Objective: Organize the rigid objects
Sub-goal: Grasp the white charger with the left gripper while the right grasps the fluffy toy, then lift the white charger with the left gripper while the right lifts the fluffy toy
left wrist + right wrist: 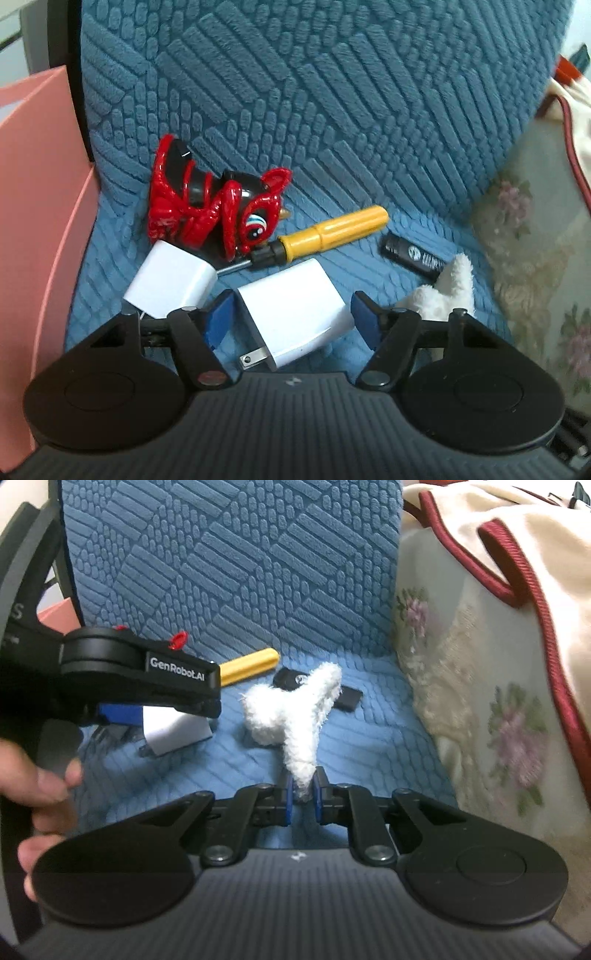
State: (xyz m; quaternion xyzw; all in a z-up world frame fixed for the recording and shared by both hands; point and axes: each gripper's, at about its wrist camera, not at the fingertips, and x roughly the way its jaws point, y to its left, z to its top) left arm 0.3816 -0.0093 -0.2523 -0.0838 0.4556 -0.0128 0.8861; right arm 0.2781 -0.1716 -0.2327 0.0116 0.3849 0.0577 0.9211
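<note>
Two tools: left tool (pixel 291 319) brackets a white charger (pixel 295 314) (pads apart), right tool (pixel 303 795) pinches fluffy cloth (pixel 295 716).

Ahead of my tongs I see a chair covered in blue quilted fabric (pixel 332 110), its seat and upright back filling most of both views. Off to the right of the tongs, touching the chair, is a pale floral cushion (pixel 480 716), and a cream cloth with red piping (pixel 517 546) lies over it. To the left stands a pink panel (pixel 40 192). Light is soft and even.
</note>
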